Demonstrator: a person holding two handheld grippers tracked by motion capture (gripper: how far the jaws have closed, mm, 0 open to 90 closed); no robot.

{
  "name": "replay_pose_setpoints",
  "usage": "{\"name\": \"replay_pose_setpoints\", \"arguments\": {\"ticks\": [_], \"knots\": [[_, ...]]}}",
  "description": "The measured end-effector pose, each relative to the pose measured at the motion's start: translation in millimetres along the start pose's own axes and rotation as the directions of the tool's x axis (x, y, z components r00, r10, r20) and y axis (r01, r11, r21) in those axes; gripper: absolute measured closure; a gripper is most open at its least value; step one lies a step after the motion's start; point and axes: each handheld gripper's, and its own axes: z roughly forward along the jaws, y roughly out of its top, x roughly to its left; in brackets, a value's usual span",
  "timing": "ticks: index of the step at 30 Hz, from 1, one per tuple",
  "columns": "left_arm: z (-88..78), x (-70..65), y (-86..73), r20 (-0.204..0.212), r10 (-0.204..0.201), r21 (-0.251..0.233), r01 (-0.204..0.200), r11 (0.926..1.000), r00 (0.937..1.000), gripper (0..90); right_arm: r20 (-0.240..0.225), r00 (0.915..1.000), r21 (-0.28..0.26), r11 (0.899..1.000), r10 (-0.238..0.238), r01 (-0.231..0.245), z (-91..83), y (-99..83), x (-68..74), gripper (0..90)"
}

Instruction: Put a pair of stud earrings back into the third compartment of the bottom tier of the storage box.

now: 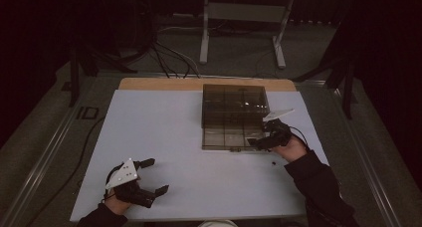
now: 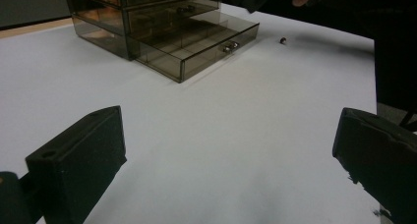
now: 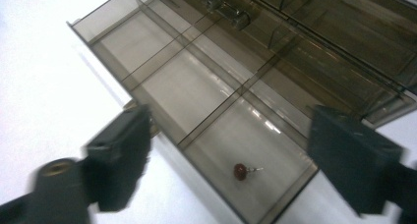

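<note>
Overhead, right gripper [image 3: 228, 150] spread wide above open drawer [image 3: 206, 86], holding nothing; small red bead [image 3: 240, 171] in nearest compartment. Left gripper [image 1: 152, 177] also wide, empty, over table [image 1: 199, 187].

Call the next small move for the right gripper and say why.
Probably move the right gripper off the pulled-out drawer toward the small dark piece lying loose on the white table beside it. Its fingers are open with nothing between them, and a small red bead already lies in the drawer's end compartment, so the loose piece looks like the next pick.
</note>
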Motion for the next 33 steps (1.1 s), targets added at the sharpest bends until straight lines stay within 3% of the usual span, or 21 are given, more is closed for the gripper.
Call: {"name": "replay_pose_setpoints", "arguments": {"ticks": [5, 6, 7, 13, 21, 30, 32, 33], "knots": [[-0.1, 0.2, -0.1, -0.001, -0.001, 0.0, 0.001, 1.0, 1.0, 0.8, -0.008, 0.9998, -0.013, 1.0, 0.016, -0.016, -9.5, -2.2, 0.3, 8.6], [-0.3, 0.1, 0.0, -0.002, 0.0, 0.0, 0.0, 1.0, 1.0, 0.7, -0.004, 0.9999, -0.01, 1.0, 0.017, -0.017, -14.0, -3.8, 1.7, 1.8], [-0.3, 0.1, 0.0, -0.001, 0.0, 0.0, 0.0, 1.0, 1.0, 0.8, -0.003, 0.9998, -0.009, 1.0, 0.018, -0.018, -15.9, -4.4, 2.2, 1.4], [-0.3, 0.0, 0.1, -0.001, 0.001, -0.001, -0.001, 1.0, 1.0, 0.8, 0.04, 0.9986, -0.035, 0.999, 0.033, -0.032, -33.1, -12.1, 6.3, 1.4], [-0.1, -0.1, 0.2, 0.0, 0.002, 0.001, -0.002, 1.0, 1.0, 0.7, 0.107, 0.9899, -0.04, 0.995, 0.093, -0.089, -46.2, -29.9, 7.7, 1.4], [-0.2, -0.2, 0.3, -0.001, 0.002, 0.002, -0.002, 1.0, 1.0, 0.7, 0.116, 0.9831, -0.018, 0.99, 0.141, -0.14, -46.5, -52.8, 10.0, 1.9], [-0.3, -0.1, 0.2, 0.0, 0.001, 0.0, -0.001, 1.0, 1.0, 0.7, 0.126, 0.9806, -0.02, 0.989, 0.15, -0.149, -45.7, -55.5, 10.4, 5.7], [-0.3, -0.1, 0.3, 0.0, 0.001, 0.0, -0.001, 1.0, 1.0, 0.7, 0.149, 0.975, -0.02, 0.986, 0.165, -0.164, -44.6, -58.6, 10.8, 12.7]]}}
